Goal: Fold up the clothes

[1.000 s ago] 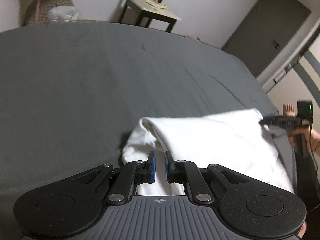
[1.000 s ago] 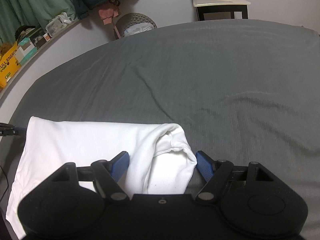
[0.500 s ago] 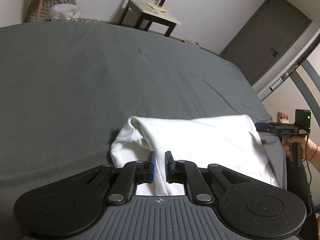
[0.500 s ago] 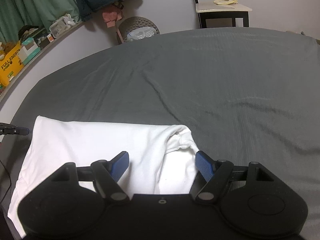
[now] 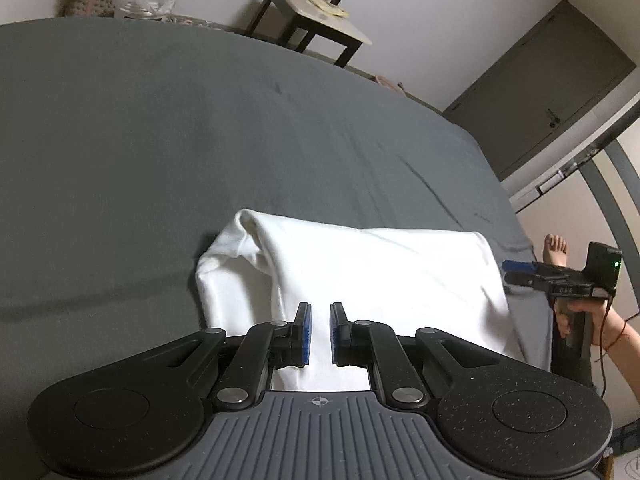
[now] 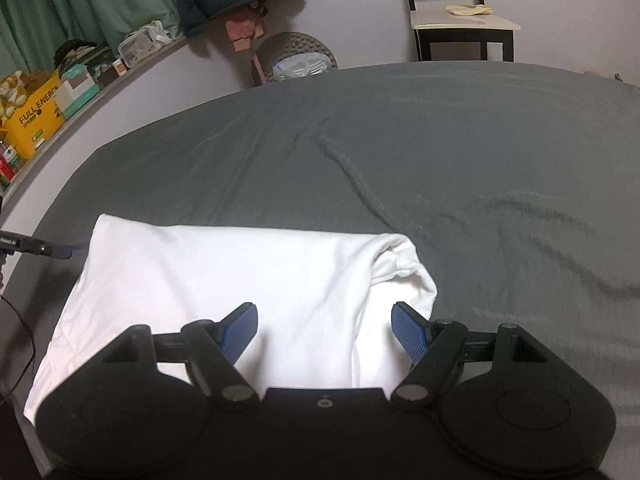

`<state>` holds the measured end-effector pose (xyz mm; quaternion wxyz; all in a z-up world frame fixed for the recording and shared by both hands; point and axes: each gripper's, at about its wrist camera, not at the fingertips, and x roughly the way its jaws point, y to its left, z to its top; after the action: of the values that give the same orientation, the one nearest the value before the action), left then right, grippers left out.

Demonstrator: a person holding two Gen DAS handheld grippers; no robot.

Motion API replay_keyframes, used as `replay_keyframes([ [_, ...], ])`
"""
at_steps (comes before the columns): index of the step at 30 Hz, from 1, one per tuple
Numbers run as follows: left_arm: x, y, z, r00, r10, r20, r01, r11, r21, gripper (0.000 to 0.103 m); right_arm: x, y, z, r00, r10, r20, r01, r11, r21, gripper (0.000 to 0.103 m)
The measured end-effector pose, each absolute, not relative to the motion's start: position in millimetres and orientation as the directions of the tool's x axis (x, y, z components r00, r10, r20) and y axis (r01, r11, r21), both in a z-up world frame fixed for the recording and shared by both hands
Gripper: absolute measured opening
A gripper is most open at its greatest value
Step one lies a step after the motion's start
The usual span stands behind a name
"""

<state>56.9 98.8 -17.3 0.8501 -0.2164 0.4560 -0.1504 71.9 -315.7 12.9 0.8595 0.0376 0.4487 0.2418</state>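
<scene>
**White garment folded at the bed's near edge**

Left wrist view first. Left gripper (image 5: 319,334) hovering low over the white garment (image 5: 360,272), jaws drawn nearly together with a thin gap showing, no cloth visibly pinched between the blue pads (image 5: 306,334). Empty, by the look of it, though the cloth right beneath the tips hard to read. Garment lying on the grey bed (image 5: 160,140) at its near edge, doubled over on itself: a smooth top layer running right, a bunched, rounded end with a seam poking out at the left. Off to the far right, the right gripper (image 5: 516,273) seen side-on just past the garment's right edge, a hand (image 5: 580,316) wrapped round its handle. Probably parked there to keep clear of the cloth.

Right wrist view now. Right gripper (image 6: 324,326) spread wide, blue pads (image 6: 240,328) well apart, nothing held. White garment (image 6: 240,280) filling the near-left of the bed (image 6: 440,160), a neat rectangle with crisp far and left edges, the right end rolled and puckered. Tip of the left gripper (image 6: 48,249) peeking in at the left, just beside the garment's far-left corner. Wide stance hinting at either a release or readiness to grab. Fits both a finished fold and one with another fold to come.
</scene>
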Motion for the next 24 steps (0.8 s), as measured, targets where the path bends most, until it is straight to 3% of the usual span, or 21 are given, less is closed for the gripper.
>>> replay_keyframes([
  [2, 55, 97, -16, 0.541, -0.461, -0.703, 0.051, 0.853, -0.520, 0.010, 68, -314, 14, 0.480, 0.449, -0.753, -0.387, 0.879, 0.278, 0.073],
  [3, 54, 96, -16, 0.538, -0.466, -0.702, 0.049, 0.849, -0.526, 0.018, 66, -314, 15, 0.481, 0.450, -0.753, -0.388, 0.879, 0.278, 0.073],
  [5, 52, 94, -15, 0.537, -0.464, -0.704, 0.050, 0.851, -0.523, 0.098, 64, -315, 16, 0.481, 0.451, -0.752, -0.389, 0.878, 0.278, 0.073],
  [6, 51, 92, -14, 0.539, -0.457, -0.707, 0.053, 0.856, -0.514, 0.103, 63, -315, 16, 0.481, 0.452, -0.751, -0.390, 0.878, 0.279, 0.073],
  [22, 79, 110, -27, 0.614, -0.501, -0.609, 0.034, 0.788, -0.614, 0.103, 84, -324, 8, 0.494, 0.442, -0.749, -0.392, 0.882, 0.262, 0.079],
  [24, 92, 110, -31, 0.580, -0.500, -0.644, 0.046, 0.808, -0.587, 0.103, 90, -327, 4, 0.495, 0.438, -0.750, -0.389, 0.884, 0.260, 0.079],
])
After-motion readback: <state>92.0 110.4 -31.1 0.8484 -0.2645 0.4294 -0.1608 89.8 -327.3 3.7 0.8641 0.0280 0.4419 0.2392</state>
